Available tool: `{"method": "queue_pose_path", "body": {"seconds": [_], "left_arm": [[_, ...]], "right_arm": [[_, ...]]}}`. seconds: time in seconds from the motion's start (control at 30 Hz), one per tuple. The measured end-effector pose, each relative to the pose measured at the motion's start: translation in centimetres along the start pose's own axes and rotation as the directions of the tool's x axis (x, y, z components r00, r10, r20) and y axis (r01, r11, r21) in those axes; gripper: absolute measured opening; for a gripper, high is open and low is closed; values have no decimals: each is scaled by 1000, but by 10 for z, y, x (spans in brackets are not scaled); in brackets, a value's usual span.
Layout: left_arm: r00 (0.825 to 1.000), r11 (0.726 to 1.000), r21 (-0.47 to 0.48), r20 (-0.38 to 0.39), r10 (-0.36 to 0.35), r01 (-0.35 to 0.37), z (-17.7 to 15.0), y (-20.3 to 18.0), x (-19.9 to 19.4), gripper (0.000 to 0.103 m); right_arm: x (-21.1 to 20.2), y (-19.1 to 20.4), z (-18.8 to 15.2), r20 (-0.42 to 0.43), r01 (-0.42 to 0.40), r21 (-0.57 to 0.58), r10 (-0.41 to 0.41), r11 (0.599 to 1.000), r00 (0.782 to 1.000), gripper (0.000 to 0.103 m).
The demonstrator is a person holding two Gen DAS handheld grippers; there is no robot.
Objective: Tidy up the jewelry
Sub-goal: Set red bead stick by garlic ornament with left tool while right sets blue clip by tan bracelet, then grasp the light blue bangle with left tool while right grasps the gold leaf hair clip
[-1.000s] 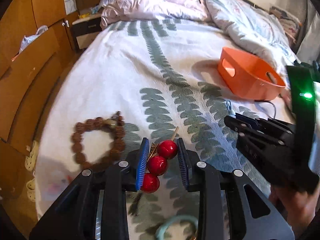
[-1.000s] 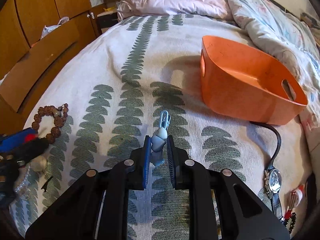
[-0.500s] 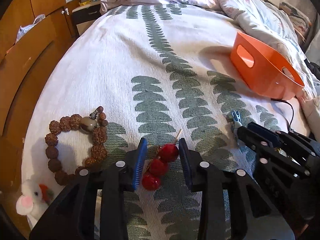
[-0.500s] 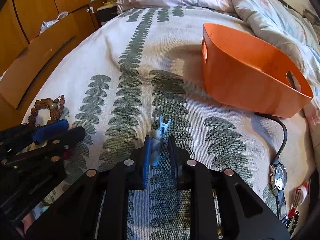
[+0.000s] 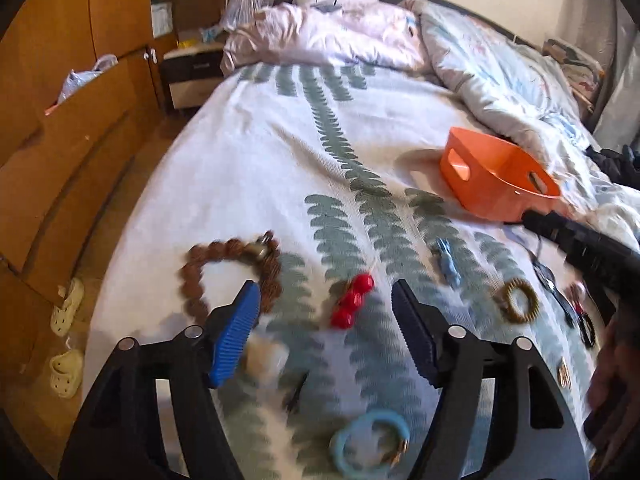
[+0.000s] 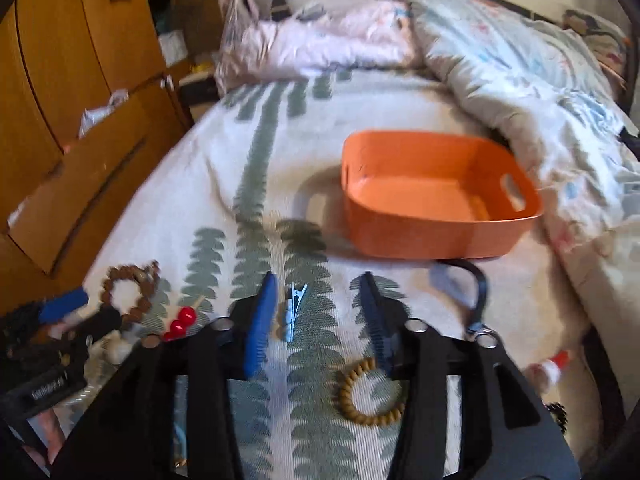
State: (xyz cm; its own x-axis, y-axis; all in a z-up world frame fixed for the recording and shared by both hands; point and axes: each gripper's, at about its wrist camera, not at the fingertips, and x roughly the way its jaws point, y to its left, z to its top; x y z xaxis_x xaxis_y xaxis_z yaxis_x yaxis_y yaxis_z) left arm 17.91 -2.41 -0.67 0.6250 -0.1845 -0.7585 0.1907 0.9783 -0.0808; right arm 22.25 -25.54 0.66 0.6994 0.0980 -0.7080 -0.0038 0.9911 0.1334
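- The left gripper [image 5: 326, 328] hangs above the bed cover [image 5: 248, 168] with its jaws opening and nothing between the pads.
- The red bead pin [image 5: 352, 300] lies loose on the cover, seen through the gap between the left fingers and touching neither.
- The brown bead bracelet [image 5: 228, 264] lies on the cover just left of the pin, partly behind the left blue pad [image 5: 236, 340].
- A light blue ring [image 5: 370, 444] lies nearer, low between the left gripper's arms.
- The right gripper [image 6: 320, 312] also hangs over the cover, jaws opening, with nothing pinched.
- The blue hair clip [image 6: 292, 308] lies flat on the cover in the gap, close to the left pad; blur hides whether it touches it.
- A tan coil hair tie [image 6: 370, 392] lies nearer, just beside the right finger.
- The orange basket [image 6: 424, 236] stands farther off to the right, upright, and its visible floor is bare.
- A black watch strap [image 6: 478, 292] curves on the cover near the basket's near wall.
- A wooden wardrobe [image 6: 80, 60] stands along the bed's left side.
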Motion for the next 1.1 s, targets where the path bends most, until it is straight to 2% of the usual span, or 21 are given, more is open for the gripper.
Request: {"method": "queue_pose_path", "body": {"seconds": [0.07,0.23,0.47,0.6,0.7,0.8,1.1], "left_arm": [[1000,1000,-4,19,-7,7,-17,5,-14,69],[1000,1000,7,-1,-18,18,-62,1,-22,69],[999,999,44,-41,-25,27,-100,-16,-18,69],[1000,997,71,-12,13,-12,-111,-24,-21,74],[999,997,69,-7,34,-33,-122,-24,-18,74],[998,995,85,-25,56,-54,-128,-27,-10,74],[994,997,64,-98,40,-34,-119,-29,12,74]], "right_arm": [[-21,-3,-10,34,16,-7,-16,1000,999,73],[-57,-6,-48,63,85,-62,-82,994,995,76],[-87,-39,-119,8,136,18,-136,991,991,79],[-101,-46,-149,-4,197,6,-197,980,980,85],[-91,-43,-159,-40,215,-25,-216,976,976,85],[-77,-38,-161,-54,268,-68,-272,961,961,85],[-49,-47,-151,-98,264,-34,-266,964,959,85]]}}
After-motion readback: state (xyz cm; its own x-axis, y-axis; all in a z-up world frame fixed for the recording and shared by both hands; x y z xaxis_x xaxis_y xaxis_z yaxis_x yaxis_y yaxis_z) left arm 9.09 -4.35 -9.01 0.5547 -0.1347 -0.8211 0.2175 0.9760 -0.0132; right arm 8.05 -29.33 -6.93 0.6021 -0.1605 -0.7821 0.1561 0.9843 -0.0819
